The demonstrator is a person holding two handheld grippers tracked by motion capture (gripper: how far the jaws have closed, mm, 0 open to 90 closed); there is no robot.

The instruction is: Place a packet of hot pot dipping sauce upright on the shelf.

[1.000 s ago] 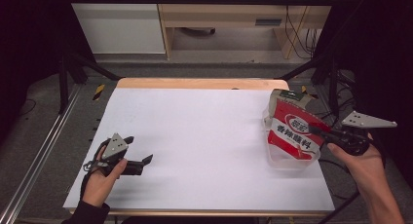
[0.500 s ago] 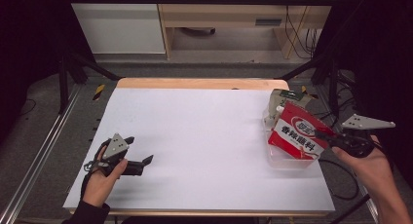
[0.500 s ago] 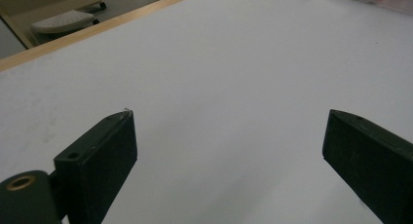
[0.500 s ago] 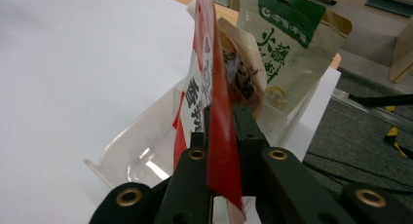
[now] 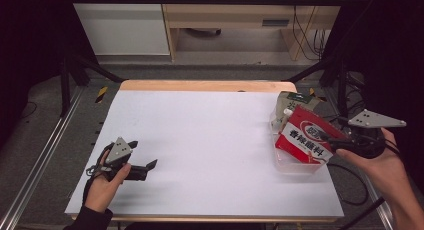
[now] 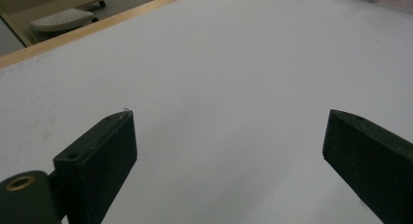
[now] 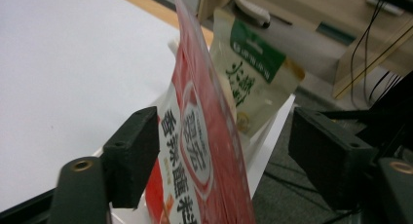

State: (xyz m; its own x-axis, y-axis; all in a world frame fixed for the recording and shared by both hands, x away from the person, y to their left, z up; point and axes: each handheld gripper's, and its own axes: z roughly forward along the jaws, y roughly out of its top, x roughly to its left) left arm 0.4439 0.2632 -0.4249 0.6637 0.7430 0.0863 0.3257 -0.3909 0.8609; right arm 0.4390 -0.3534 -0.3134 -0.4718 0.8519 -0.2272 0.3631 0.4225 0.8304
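The red pouch [image 5: 306, 140] has tilted further right since before, its long axis leaning over the clear tray [image 5: 295, 165]. The right gripper [image 7: 219, 156] stands open around the pouch, and the left gripper [image 5: 142, 169] rests released on the white table [image 5: 210, 140].

Glossy red plastic pouch [image 7: 204, 151], matt white table [image 5: 210, 140], wooden edge [image 5: 200, 85]

Black jaws, brass-ringed screw holes; grey triangular plates; seemingly dark sleeve [image 5: 90, 219].

The red packet [image 7: 204, 151] runs off the right gripper view's bottom edge — it hides much of the green-labelled packet [image 7: 255, 83]
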